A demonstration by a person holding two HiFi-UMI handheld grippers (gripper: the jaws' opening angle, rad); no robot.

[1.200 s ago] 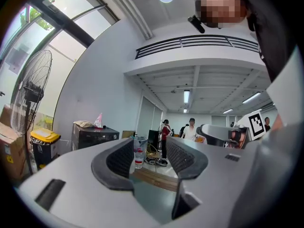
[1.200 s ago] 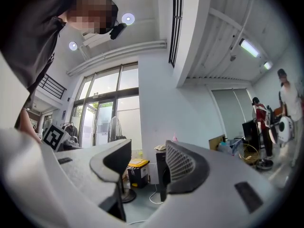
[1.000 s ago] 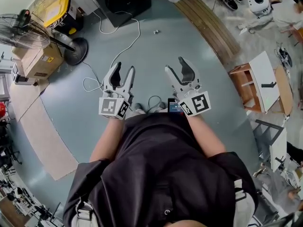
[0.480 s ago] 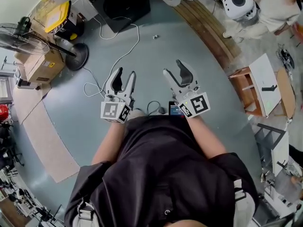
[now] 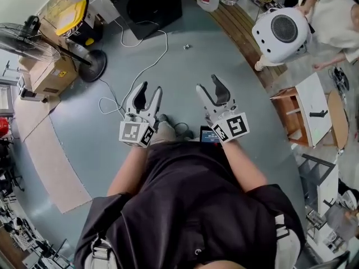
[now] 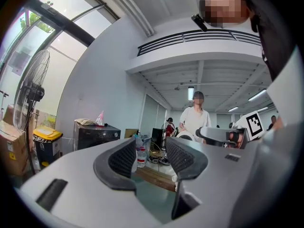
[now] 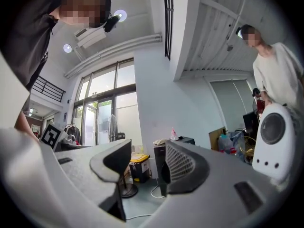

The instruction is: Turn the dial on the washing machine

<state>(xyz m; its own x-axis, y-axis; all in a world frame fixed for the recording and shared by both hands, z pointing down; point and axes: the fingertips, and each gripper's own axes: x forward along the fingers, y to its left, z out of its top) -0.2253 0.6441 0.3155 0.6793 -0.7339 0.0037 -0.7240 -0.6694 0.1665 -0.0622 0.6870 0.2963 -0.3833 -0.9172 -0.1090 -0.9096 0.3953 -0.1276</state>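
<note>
Hovering over floor (image 5: 180,72): left gripper (image 5: 150,88), right gripper (image 5: 207,83)

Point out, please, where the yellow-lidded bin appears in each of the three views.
Head view: the yellow-lidded bin is at the upper left.
Left gripper view: it stands low at the left edge.
Right gripper view: it is low, just left of centre.
Shared landmark: the black washing machine stands just right of the bin in all three views.
</note>
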